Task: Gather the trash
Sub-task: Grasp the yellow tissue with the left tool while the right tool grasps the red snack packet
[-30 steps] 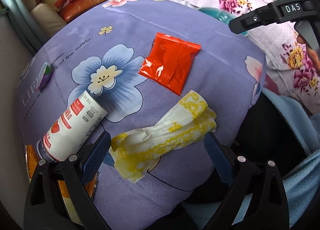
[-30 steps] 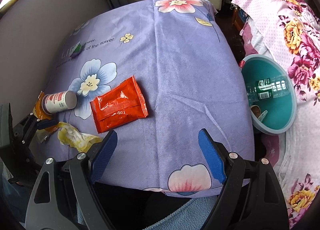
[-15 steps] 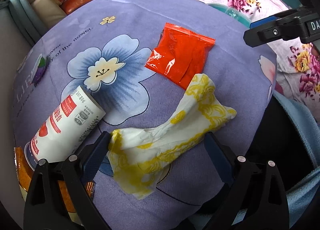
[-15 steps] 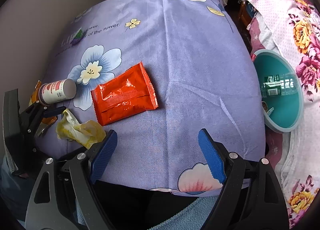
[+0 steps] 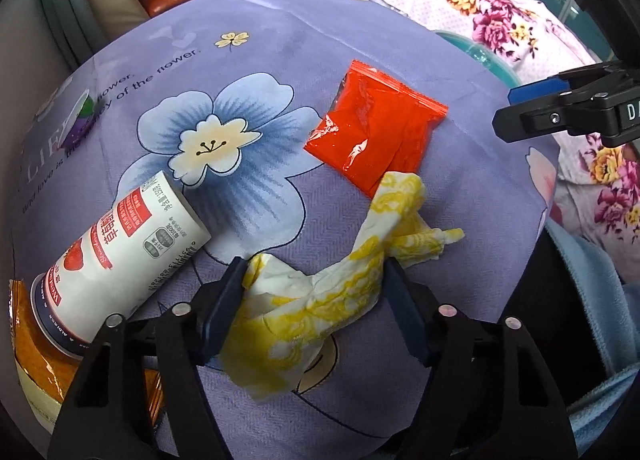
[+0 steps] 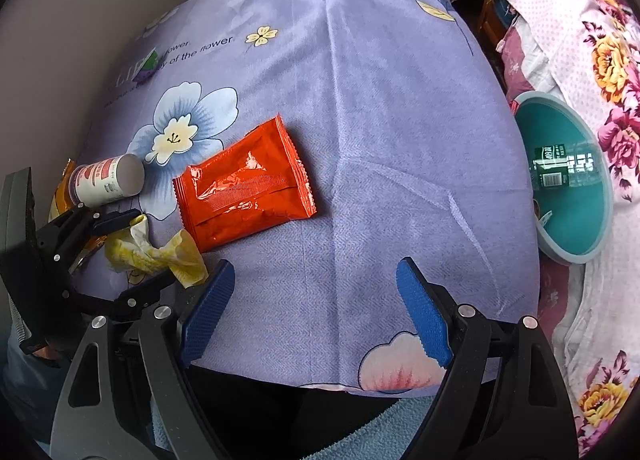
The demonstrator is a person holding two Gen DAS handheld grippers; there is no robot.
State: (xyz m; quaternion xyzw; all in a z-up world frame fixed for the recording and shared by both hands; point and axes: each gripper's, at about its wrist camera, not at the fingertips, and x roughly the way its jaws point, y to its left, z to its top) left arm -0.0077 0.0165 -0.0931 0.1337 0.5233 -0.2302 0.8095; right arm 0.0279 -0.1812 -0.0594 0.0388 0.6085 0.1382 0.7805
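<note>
both wrist cameras look steeply down, close over the floral tablecloth; both views share the red snack packet and crumpled yellow napkin.

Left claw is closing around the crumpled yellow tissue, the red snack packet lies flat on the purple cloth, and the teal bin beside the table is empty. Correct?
Not quite: the teal bin isn't empty. The right wrist view shows a clear bottle with a green label inside it. The left claw and yellow tissue, red snack packet and purple cloth are as stated.
</note>
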